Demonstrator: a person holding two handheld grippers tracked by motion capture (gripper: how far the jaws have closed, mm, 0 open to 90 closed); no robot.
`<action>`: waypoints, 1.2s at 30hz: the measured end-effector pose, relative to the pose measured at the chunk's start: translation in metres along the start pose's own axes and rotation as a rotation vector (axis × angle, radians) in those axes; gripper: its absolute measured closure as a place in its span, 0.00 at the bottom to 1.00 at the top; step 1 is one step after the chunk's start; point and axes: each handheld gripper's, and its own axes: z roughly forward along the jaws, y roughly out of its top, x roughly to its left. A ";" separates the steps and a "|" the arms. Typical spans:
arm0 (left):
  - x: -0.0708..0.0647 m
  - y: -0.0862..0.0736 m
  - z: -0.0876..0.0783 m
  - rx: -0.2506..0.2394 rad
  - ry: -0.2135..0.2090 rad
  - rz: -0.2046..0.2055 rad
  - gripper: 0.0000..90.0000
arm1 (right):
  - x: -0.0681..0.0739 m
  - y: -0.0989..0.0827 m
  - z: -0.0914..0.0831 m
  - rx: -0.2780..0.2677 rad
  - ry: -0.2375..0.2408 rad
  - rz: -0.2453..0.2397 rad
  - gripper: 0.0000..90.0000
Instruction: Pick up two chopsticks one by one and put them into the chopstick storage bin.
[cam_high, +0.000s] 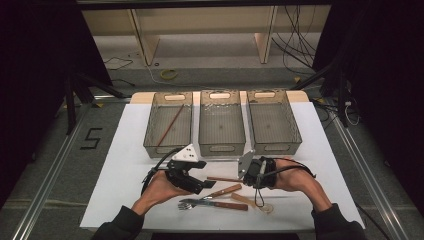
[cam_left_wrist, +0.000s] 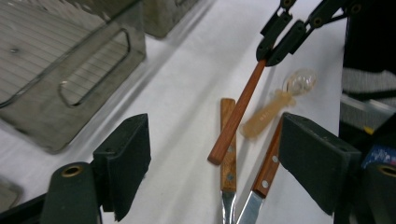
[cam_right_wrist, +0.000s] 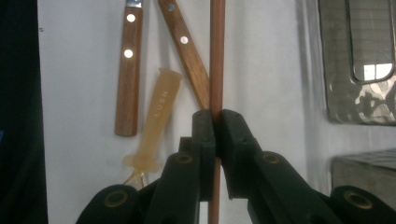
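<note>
My right gripper (cam_right_wrist: 215, 130) is shut on a slim brown chopstick (cam_right_wrist: 216, 56), which sticks out ahead of the jaws above the table. In the high view this chopstick (cam_high: 222, 179) reaches left from the right gripper (cam_high: 246, 178) toward the left gripper (cam_high: 202, 186). The left gripper (cam_left_wrist: 219, 163) stands open, with nothing pressed between its pads. The chopstick's free end (cam_left_wrist: 238, 112) hangs ahead of its jaws, and the right gripper (cam_left_wrist: 275, 44) shows beyond. Below lie a wooden-handled fork (cam_high: 210, 204), a wooden-handled knife (cam_high: 222, 191) and an amber-handled spoon (cam_high: 252, 202).
Three grey bins stand side by side at the back of the white table: left (cam_high: 167, 147), middle (cam_high: 221, 148), right (cam_high: 275, 146). Another chopstick (cam_high: 170, 125) lies slanted in the left bin. Dark curtains flank the table, and cables run on the floor behind.
</note>
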 end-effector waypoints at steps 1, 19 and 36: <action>-0.001 0.001 0.001 0.012 -0.006 0.010 0.29 | 0.001 0.001 0.001 0.001 -0.002 -0.005 0.95; -0.016 0.003 0.015 0.156 -0.059 0.155 0.63 | 0.014 0.018 0.002 -0.024 0.013 -0.067 0.95; -0.023 0.000 0.019 0.211 -0.116 0.243 0.90 | 0.017 0.020 0.005 -0.002 0.028 -0.135 0.94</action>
